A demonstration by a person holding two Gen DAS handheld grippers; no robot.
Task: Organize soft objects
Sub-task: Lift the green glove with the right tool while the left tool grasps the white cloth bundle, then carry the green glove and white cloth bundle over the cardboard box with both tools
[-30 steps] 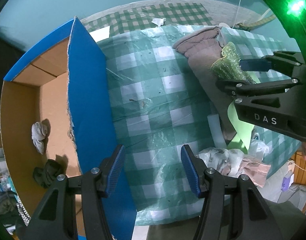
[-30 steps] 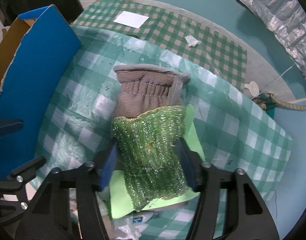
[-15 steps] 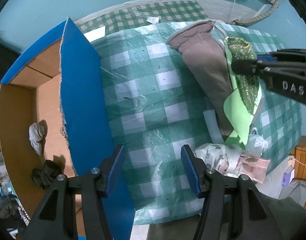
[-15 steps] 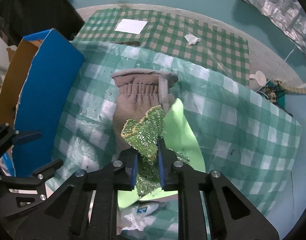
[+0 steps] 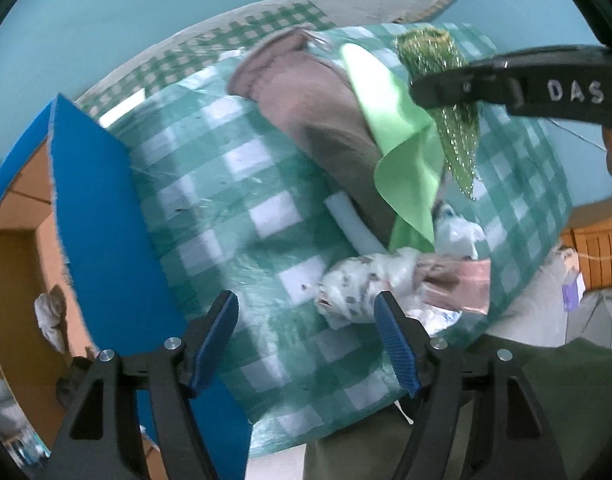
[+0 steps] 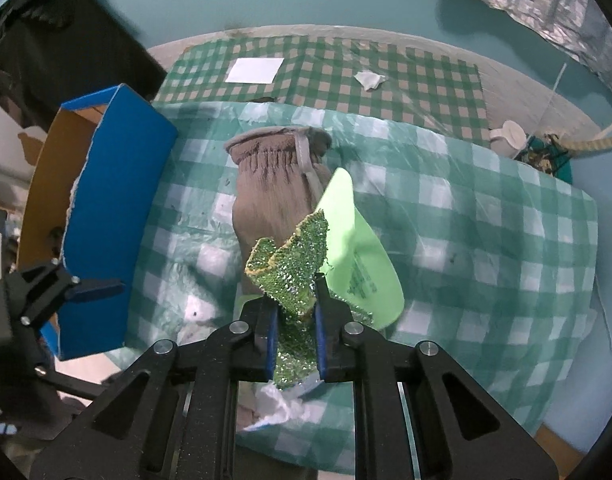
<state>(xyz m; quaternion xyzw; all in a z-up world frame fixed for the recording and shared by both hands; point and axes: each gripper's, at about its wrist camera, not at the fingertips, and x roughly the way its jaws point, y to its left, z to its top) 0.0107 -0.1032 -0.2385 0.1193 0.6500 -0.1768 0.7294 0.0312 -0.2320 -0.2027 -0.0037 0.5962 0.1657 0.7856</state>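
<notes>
My right gripper (image 6: 294,334) is shut on a glittery green scouring cloth (image 6: 292,264) and holds it lifted above the checked table; the cloth also hangs from it in the left wrist view (image 5: 454,136). Under it lie a brown knitted sock (image 6: 270,188) and a light green cloth (image 6: 358,256). My left gripper (image 5: 306,344) is open and empty over the table's near edge, next to the blue cardboard box (image 5: 102,216). A white rag (image 5: 50,320) lies inside the box.
A crumpled patterned cloth and plastic bag (image 5: 386,284) lie at the table's near edge by my left gripper's right finger. A white paper square (image 6: 256,70) and a paper scrap (image 6: 369,79) lie on the far checked mat. The blue box wall (image 6: 114,216) stands left.
My right gripper closed on the green scouring cloth and lifted it off the sock and light green cloth. My left gripper shifted right and tilted, staying open.
</notes>
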